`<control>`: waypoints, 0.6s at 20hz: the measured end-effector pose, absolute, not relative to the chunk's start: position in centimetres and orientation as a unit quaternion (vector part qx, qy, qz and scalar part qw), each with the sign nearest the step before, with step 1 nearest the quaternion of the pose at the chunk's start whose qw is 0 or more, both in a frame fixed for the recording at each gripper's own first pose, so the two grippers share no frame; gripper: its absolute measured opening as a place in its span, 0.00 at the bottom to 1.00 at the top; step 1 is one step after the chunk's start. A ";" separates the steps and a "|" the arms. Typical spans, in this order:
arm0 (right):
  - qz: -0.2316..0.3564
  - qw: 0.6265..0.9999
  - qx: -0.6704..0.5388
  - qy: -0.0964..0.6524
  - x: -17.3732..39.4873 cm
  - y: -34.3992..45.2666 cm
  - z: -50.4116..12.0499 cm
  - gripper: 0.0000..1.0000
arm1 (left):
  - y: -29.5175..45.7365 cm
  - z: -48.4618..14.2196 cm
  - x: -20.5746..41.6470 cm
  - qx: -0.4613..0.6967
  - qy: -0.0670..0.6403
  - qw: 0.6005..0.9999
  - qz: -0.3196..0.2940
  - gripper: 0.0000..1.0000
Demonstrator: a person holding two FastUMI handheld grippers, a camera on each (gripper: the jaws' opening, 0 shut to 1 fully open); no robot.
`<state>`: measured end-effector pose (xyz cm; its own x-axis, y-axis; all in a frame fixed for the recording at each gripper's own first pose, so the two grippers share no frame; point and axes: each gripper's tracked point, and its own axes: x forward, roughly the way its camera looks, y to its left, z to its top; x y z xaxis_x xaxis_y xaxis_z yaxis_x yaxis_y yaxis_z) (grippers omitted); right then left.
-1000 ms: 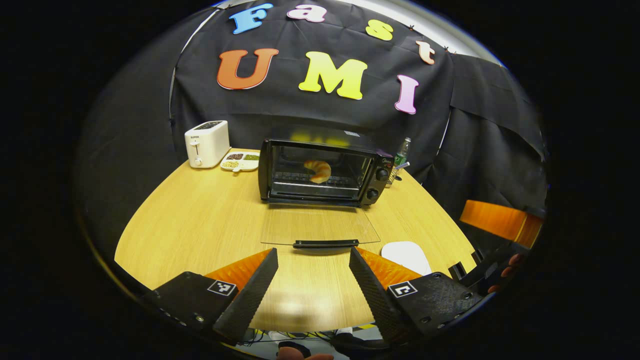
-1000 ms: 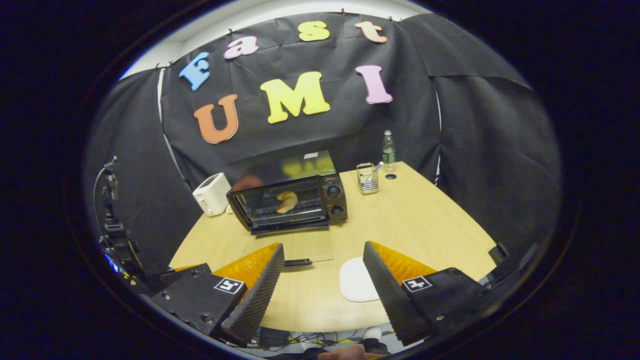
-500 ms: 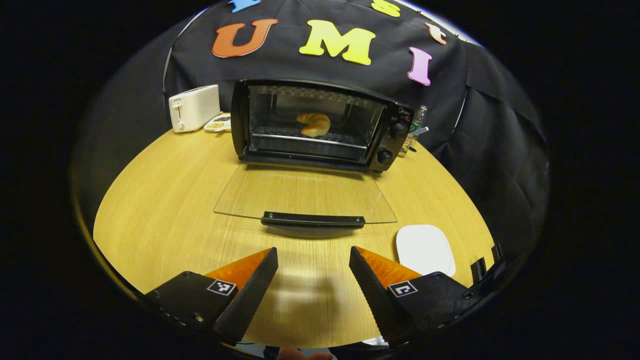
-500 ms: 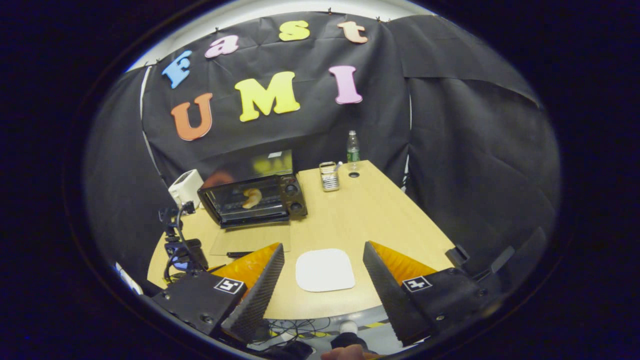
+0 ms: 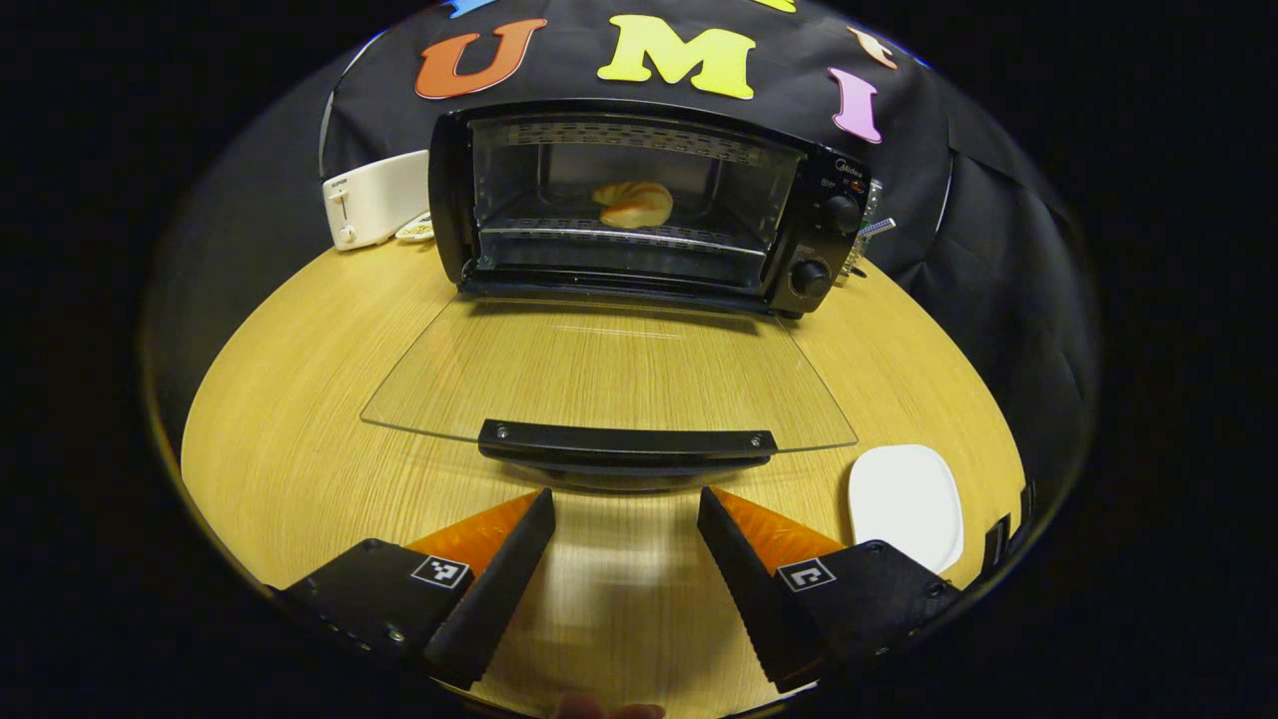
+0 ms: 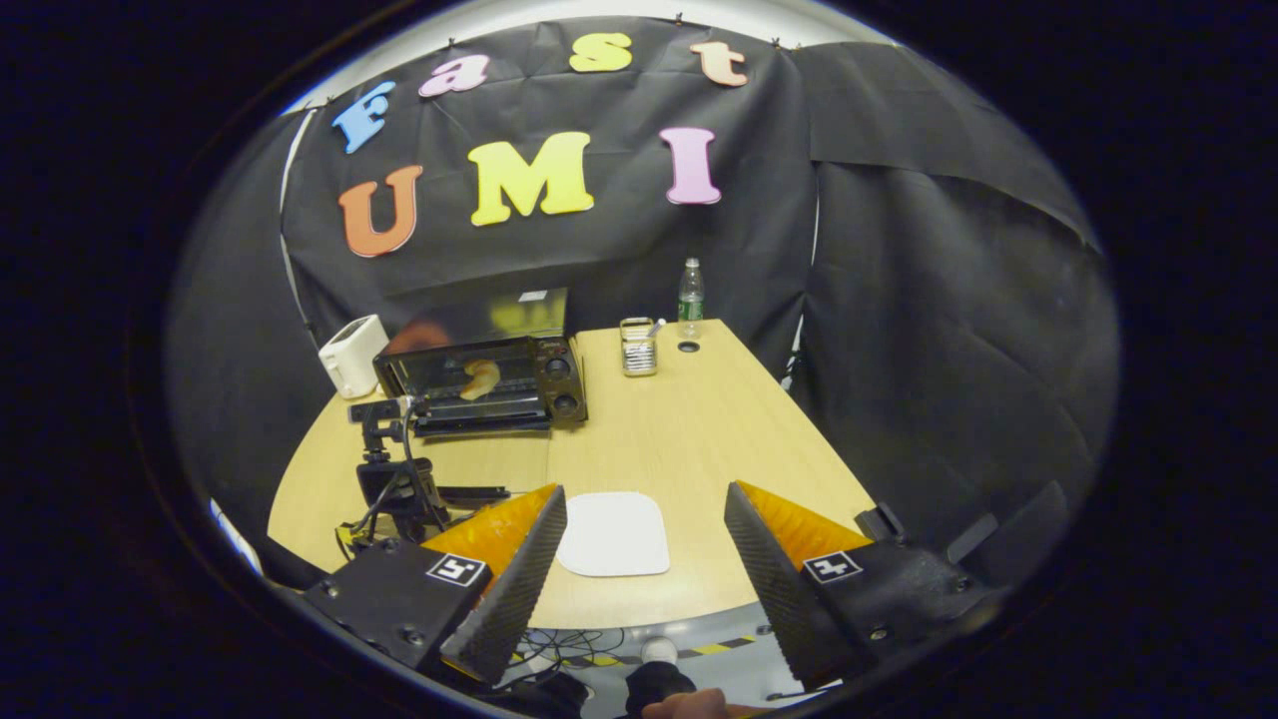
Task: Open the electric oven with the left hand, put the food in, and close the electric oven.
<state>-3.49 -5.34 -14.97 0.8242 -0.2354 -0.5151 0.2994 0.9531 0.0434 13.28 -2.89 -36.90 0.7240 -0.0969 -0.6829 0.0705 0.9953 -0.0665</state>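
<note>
Oven [image 5: 619,200] door [image 5: 609,374] lowered flat; croissant [image 5: 633,205] on rack.
Left tool [image 5: 624,509] spread, just short of door handle [image 5: 626,442]; right tool [image 6: 644,504] spread above desk [image 6: 689,419].

Black electric oven [image 5: 639,200] at twelve o'clock, clear glass door [image 5: 609,374] with black handle [image 5: 626,441]. Golden-brown croissant [image 5: 633,204] on silver rack. Pale wood-grain table [image 5: 300,399]. White plate [image 5: 904,502] at four o'clock. White toaster [image 5: 374,198] at ten o'clock. Clear bottle [image 6: 689,296], green label, at twelve o'clock in the right gripper view.
</note>
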 end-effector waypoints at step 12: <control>-0.090 0.963 0.066 0.244 -2.3 -3.0 -14.1 0.97 | -3.5 -28.2 15.3 -0.007 0.302 0.952 -0.050 0.95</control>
